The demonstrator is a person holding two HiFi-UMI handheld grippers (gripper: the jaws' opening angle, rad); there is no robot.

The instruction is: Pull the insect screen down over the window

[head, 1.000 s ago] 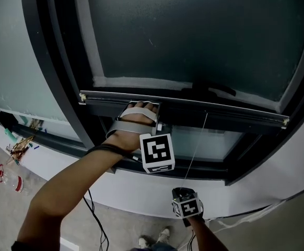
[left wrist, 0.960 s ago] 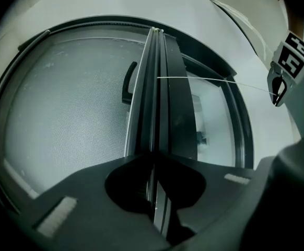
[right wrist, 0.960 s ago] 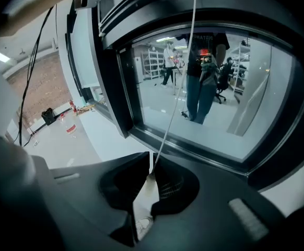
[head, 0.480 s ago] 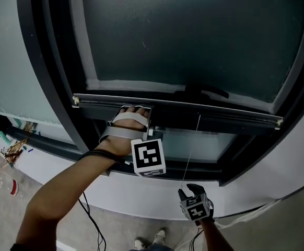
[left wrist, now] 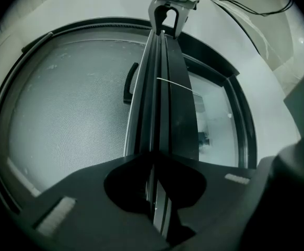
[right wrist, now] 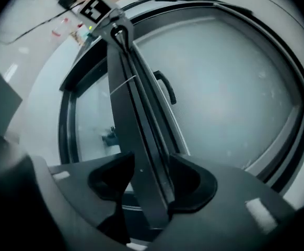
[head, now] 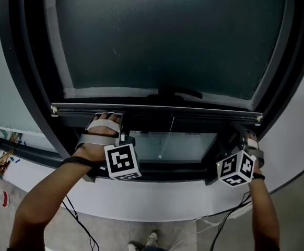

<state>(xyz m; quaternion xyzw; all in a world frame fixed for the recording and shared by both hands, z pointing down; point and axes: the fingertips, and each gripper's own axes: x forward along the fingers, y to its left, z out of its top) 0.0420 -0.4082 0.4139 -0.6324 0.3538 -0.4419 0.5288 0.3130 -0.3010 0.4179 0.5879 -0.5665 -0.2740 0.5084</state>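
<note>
The grey mesh insect screen (head: pixel 167 35) covers most of the black-framed window (head: pixel 24 88), and its dark metal bottom bar (head: pixel 194 112) lies level across the lower part of the frame, with a thin white pull cord (head: pixel 166 137) hanging from its middle. The left tongs (head: pixel 121 128) are clamped narrow on the bottom bar (left wrist: pixel 157 114) near its left end. At the right end, the right tongs (head: pixel 237 137) straddle the bottom bar (right wrist: pixel 136 129) with jaws opening, the bar between them.
</note>
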